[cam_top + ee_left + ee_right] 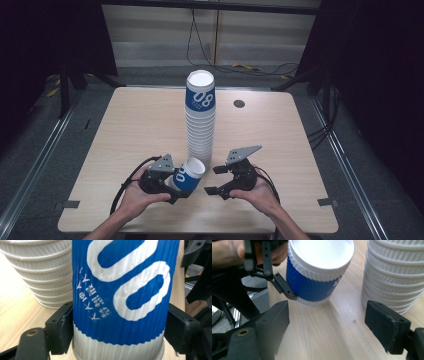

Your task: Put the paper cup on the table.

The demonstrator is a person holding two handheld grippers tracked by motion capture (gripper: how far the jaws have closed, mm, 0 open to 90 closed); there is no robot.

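Observation:
A tall stack of white ribbed paper cups (200,125) stands mid-table, its top cup blue with a white "08". My left gripper (176,186) is shut on a single blue cup (187,175), tilted with its white end toward the stack's foot. In the left gripper view both pads (60,327) press the blue cup (120,297), and the stack (40,272) rises just behind it. My right gripper (215,180) stands open to the cup's right, nothing between its jaws. In the right gripper view (327,332) the held cup (317,272) is ahead left and the stack (394,272) ahead right.
The light wooden table (135,125) has a round cable hole (239,103) at the back right. Dark stands and cables line the floor around it. A hand and the left gripper's jaw (283,286) show beside the held cup.

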